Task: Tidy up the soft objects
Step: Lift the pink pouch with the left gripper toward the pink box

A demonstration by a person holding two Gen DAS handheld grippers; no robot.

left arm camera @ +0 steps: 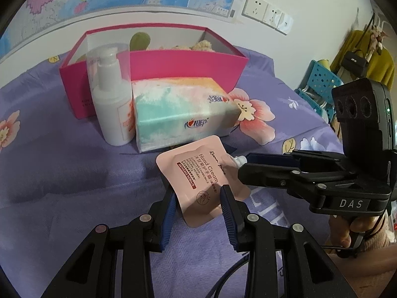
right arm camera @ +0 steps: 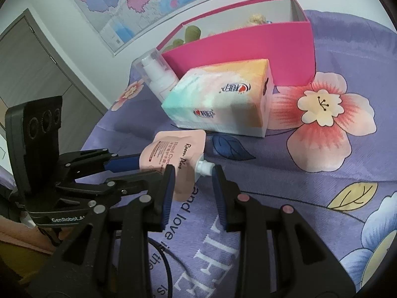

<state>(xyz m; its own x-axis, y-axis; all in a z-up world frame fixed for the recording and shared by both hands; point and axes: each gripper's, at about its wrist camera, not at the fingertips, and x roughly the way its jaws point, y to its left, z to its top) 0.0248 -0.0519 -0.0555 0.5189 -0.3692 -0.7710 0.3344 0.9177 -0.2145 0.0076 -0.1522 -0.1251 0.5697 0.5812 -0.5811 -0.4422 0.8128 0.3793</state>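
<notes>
Left hand-held gripper [left arm camera: 198, 200]: matte black plastic linkage arms; round silver pivot pins, one pinkish; ribbed blue pads [left arm camera: 167, 217] lining both fingers; black cable beneath. From the right wrist view, upright black camera block [right arm camera: 34, 129] with three round lenses; white lettering "GenRobot.A…" on base.

Right hand-held gripper [right arm camera: 192, 171]: same black arms, blue ribbed pads [right arm camera: 218, 198], silver and pink pins, black cable below. From the left wrist view, black camera block [left arm camera: 362, 114] with three lenses and green light; "DAS" in white.

Bare skin and pink sleeve [left arm camera: 372, 243] at handle.
</notes>
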